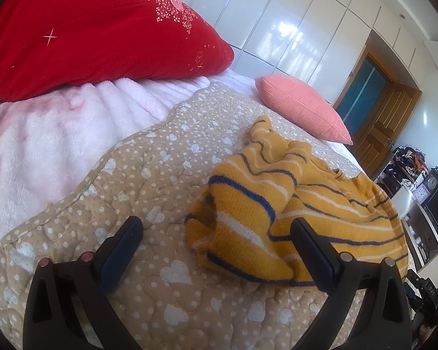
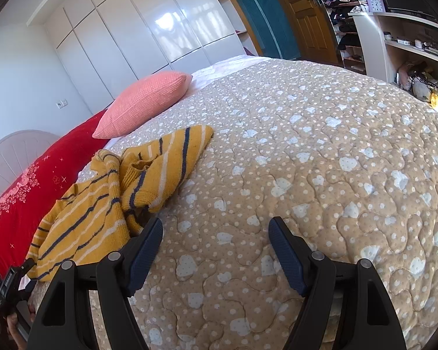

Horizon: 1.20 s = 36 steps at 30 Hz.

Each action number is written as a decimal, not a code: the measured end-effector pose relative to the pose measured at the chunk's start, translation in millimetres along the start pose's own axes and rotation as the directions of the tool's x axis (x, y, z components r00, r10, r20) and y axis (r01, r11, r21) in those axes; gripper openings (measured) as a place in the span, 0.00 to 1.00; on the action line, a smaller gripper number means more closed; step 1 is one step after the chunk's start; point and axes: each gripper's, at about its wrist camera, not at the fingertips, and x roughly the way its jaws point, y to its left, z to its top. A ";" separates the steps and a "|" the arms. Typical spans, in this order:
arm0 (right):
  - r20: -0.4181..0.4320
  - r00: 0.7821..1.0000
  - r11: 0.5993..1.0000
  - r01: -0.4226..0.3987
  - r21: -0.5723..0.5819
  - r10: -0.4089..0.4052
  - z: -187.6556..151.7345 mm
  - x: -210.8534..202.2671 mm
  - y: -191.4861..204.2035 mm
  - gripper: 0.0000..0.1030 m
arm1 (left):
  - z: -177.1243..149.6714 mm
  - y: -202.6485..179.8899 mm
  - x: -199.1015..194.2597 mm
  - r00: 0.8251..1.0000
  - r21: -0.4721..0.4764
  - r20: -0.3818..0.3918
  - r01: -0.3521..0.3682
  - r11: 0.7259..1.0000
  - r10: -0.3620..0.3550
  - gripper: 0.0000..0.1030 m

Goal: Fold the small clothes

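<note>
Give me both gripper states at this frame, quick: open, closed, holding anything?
Left gripper: open, holding nothing; striped sweater lies partly between its fingers, ungripped.
Right gripper: open, empty, over the quilt.

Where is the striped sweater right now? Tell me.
The striped sweater lies crumpled on the quilt, right of centre in the left wrist view, just below the pink pillow.

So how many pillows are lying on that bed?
2. A big red pillow lies at the head of the bed, against the fluffy pink blanket. A smaller pink pillow lies beyond the crumpled striped sweater. Others may be out of view.
</note>
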 end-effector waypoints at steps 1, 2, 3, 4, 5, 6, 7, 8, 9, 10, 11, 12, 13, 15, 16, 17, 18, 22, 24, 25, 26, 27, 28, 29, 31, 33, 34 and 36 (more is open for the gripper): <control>0.002 1.000 1.000 0.001 0.003 -0.001 -1.2 -1.4 0.7 0.76 | -0.2 -0.2 -0.4 1.000 0.000 0.002 0.001 1.000 -0.001 0.98; 0.004 1.000 1.000 0.000 0.004 0.000 -1.2 -1.6 0.8 0.76 | -0.4 -0.3 -0.9 1.000 0.000 0.005 0.003 1.000 -0.003 0.98; 0.006 1.000 1.000 0.000 0.007 0.000 -2.0 -2.8 0.8 0.76 | -1.0 -0.8 -1.5 1.000 0.001 0.008 0.004 1.000 -0.004 0.98; 0.009 1.000 1.000 0.000 0.009 0.000 -2.8 -3.8 0.8 0.76 | -1.8 -1.5 -2.1 1.000 0.003 0.011 0.004 1.000 -0.004 0.98; 0.010 1.000 1.000 0.000 0.010 0.000 -3.3 -4.5 1.1 0.76 | -2.2 -0.7 -2.2 1.000 0.004 0.012 0.004 1.000 -0.004 0.98; 0.013 1.000 1.000 0.001 0.012 -0.001 -4.1 -5.6 1.5 0.76 | -3.0 -1.8 -2.6 1.000 0.009 0.015 0.003 1.000 -0.003 0.98; 0.016 1.000 1.000 0.002 0.016 -0.003 -5.9 -7.4 2.2 0.76 | -4.9 -1.7 -3.6 1.000 0.015 0.017 0.001 1.000 -0.001 0.98; 0.017 1.000 1.000 0.001 0.016 -0.002 -5.6 -7.4 1.9 0.76 | -5.6 -2.1 -4.0 1.000 0.019 0.018 -0.001 1.000 0.000 0.98; 0.019 1.000 1.000 0.000 0.017 -0.001 -5.3 -7.5 1.5 0.76 | -7.3 -3.9 -4.6 1.000 0.030 0.021 -0.007 1.000 0.006 0.98; 0.022 1.000 1.000 0.002 0.019 -0.002 -7.2 -9.5 1.8 0.76 | -9.1 -4.3 -5.5 1.000 0.038 0.024 -0.011 0.999 0.011 0.98; 0.023 1.000 1.000 0.002 0.020 -0.002 -7.4 -10.0 1.7 0.76 | -10.9 -5.3 -6.3 0.999 0.047 0.027 -0.019 0.999 0.018 0.98; 0.025 1.000 1.000 0.003 0.020 -0.003 -8.0 -10.9 1.5 0.76 | -13.4 -7.6 -7.3 0.999 0.060 0.032 -0.030 0.998 0.028 0.98; 0.027 1.000 1.000 0.004 0.020 -0.005 -8.6 -11.5 1.3 0.76 | -15.3 -9.1 -8.1 0.999 0.070 0.037 -0.041 0.997 0.038 0.98; 0.032 0.999 1.000 0.013 0.016 -0.013 -9.8 -12.4 2.1 0.76 | -17.2 -10.7 -9.0 0.998 0.083 0.040 -0.052 0.995 0.049 0.98; 0.035 0.999 1.000 0.021 0.015 -0.021 -11.7 -13.5 3.7 0.76 | -16.9 -11.2 -8.1 0.998 0.087 0.036 -0.056 0.995 0.053 0.98; 0.034 0.999 1.000 0.026 0.010 -0.027 -11.5 -13.2 4.3 0.76 | -15.9 -11.6 -6.3 0.998 0.087 0.027 -0.061 0.994 0.059 0.98; 0.033 0.999 0.999 0.031 0.006 -0.032 -11.1 -12.6 5.0 0.76 | -15.4 -12.0 -5.3 0.998 0.089 0.023 -0.066 0.994 0.064 0.98; 0.031 0.999 1.000 0.026 0.004 -0.027 -10.3 -10.8 5.3 0.77 | -15.7 -11.7 -4.6 0.998 0.092 0.023 -0.068 0.993 0.067 0.98; 0.031 0.999 1.000 0.026 0.004 -0.026 -10.4 -10.3 6.0 0.77 | -15.8 -12.9 -3.6 0.998 0.092 0.024 -0.068 0.993 0.066 0.98; 0.031 0.999 1.000 0.028 0.003 -0.028 -10.8 -10.9 5.8 0.77 | -15.8 -12.3 -3.9 0.997 0.093 0.023 -0.069 0.993 0.067 0.98; 0.031 0.999 1.000 0.028 0.003 -0.028 -10.9 -10.8 5.9 0.77 | -15.9 -12.1 -4.1 0.998 0.093 0.023 -0.069 0.993 0.067 0.98; 0.032 0.999 1.000 0.028 0.005 -0.028 -11.2 -11.1 6.0 0.77 | -15.8 -12.6 -3.6 0.998 0.092 0.024 -0.068 0.993 0.066 0.98; 0.032 0.999 1.000 0.029 0.005 -0.029 -11.4 -11.2 6.1 0.77 | -15.8 -12.6 -3.6 0.998 0.092 0.024 -0.067 0.993 0.065 0.98; 0.032 0.999 1.000 0.029 0.005 -0.029 -11.5 -11.3 6.2 0.78 | -15.9 -12.2 -4.2 0.998 0.092 0.023 -0.068 0.993 0.066 0.98; 0.032 0.999 1.000 0.029 0.006 -0.029 -11.7 -11.4 6.3 0.78 | -15.9 -12.4 -4.3 0.998 0.092 0.025 -0.067 0.994 0.065 0.98; 0.032 0.999 1.000 0.030 0.005 -0.030 -11.8 -11.2 6.5 0.78 | -15.8 -12.7 -3.9 0.998 0.091 0.025 -0.067 0.994 0.065 0.98; 0.032 0.999 1.000 0.030 0.005 -0.030 -11.9 -11.3 6.5 0.78 | -15.9 -12.4 -4.2 0.998 0.092 0.025 -0.067 0.993 0.065 0.98; 0.033 0.999 1.000 0.030 0.005 -0.030 -12.0 -11.3 6.5 0.78 | -16.1 -12.1 -4.6 0.998 0.092 0.025 -0.067 0.994 0.065 0.98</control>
